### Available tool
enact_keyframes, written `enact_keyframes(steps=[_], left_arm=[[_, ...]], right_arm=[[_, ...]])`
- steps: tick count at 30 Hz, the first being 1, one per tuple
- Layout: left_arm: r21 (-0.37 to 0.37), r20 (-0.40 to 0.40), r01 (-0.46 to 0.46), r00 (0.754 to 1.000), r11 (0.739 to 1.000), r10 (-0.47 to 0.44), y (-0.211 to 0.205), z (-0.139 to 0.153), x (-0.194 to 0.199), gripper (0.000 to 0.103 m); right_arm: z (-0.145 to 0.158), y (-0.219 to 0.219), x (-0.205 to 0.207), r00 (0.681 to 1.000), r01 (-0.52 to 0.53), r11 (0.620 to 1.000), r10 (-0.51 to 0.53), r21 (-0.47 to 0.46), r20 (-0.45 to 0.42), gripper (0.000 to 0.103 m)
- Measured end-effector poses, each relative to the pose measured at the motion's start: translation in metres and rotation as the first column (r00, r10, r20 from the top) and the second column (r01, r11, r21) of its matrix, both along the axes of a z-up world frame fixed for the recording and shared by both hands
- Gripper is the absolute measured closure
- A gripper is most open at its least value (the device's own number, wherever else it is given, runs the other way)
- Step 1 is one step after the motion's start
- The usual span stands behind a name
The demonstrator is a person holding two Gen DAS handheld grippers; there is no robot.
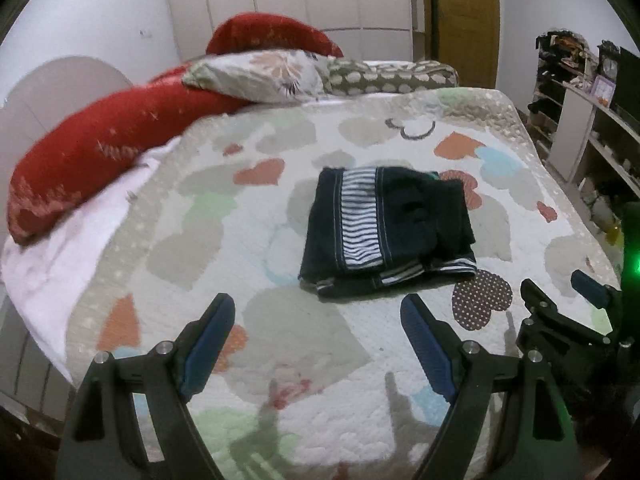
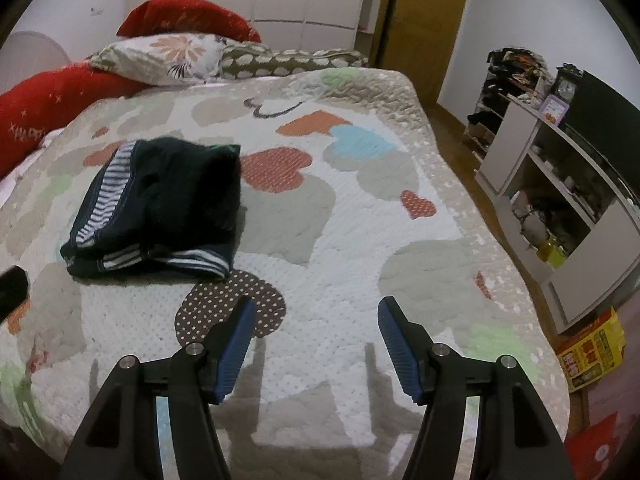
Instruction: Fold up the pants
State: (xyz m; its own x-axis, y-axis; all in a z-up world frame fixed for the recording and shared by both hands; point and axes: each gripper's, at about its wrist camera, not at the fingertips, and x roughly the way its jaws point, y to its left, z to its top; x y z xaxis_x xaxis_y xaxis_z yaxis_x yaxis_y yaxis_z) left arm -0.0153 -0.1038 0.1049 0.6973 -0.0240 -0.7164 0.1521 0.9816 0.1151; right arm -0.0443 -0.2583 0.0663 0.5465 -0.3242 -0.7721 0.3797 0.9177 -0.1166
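Pants (image 1: 386, 232) sit folded at twelve o'clock on the quilt (image 1: 280, 320), left gripper (image 1: 320, 344) and right gripper (image 2: 316, 344) both wide open, empty — folding looks finished, perhaps a final tidy.

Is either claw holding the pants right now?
No, the folded pants lie alone on the quilt, with the left claw and right claw both open and clear of them.

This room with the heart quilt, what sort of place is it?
Most likely a home bedroom: a bed with pillows, folded pants on it, and cluttered shelves beside it.
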Motion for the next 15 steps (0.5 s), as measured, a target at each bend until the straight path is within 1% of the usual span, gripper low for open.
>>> enact_keyframes(steps=[3,7,13,15], left_arm=[[0.005,0.019,0.016,1.000,1.000,-0.017,-0.001,0.007,-0.007,0.019],[-0.004,0.023,0.043,0.999,0.999,-0.043,-0.002,0.009,-0.010,0.019],[-0.030,-0.025,0.033,0.999,0.999,-0.034,0.004,-0.002,-0.004,0.019],[-0.028,-0.032,0.024,0.999,0.999,-0.025,0.006,-0.005,-0.003,0.019]], right_arm=[[0.004,-0.002,-0.004,1.000,0.011,1.000,-0.011,0.006,0.014,0.035],[0.005,-0.001,-0.005,1.000,0.015,1.000,-0.015,0.006,0.017,0.035],[0.003,0.005,-0.003,1.000,0.003,1.000,-0.003,0.001,0.002,0.034],[0.001,0.008,-0.001,1.000,-0.003,1.000,0.003,0.000,-0.004,0.034]])
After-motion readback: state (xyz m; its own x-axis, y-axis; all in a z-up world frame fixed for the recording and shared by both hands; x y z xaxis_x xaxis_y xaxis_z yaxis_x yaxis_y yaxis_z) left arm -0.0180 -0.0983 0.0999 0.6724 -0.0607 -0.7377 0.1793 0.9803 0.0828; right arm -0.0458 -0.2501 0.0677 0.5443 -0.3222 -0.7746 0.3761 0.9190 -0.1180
